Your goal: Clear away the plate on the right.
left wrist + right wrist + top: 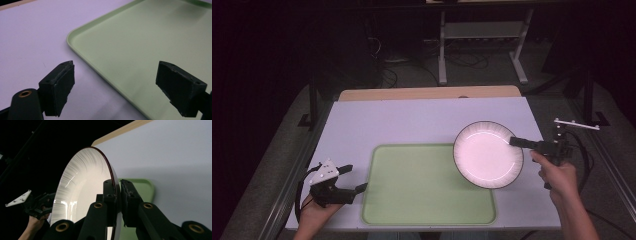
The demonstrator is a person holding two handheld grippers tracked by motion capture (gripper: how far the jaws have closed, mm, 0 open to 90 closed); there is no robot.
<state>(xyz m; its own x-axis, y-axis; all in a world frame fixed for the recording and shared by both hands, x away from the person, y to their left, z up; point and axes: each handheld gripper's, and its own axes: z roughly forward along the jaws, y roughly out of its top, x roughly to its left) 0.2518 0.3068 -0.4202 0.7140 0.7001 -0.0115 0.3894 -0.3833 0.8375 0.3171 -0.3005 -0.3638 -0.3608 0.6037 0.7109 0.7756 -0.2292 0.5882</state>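
Because my right gripper [118, 195] clenches its rim, the round white ceramic plate with a dark edge [484, 152] hangs tilted over the flat pale-green plastic tray [412, 185], at its far right corner, likely for setting down. My left gripper [122, 87], jaws released, waits at the tray's left edge.

Lab: dark room, framed table [427, 117], floor cables [387, 75]

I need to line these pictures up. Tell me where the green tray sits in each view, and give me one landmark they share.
High view: the green tray lies at centre bottom, left of the white plate.
Left gripper view: it spans the right side, its rounded corner at upper centre.
Right gripper view: one corner peeks out behind the jaws.
Shared landmark: the pale table top.
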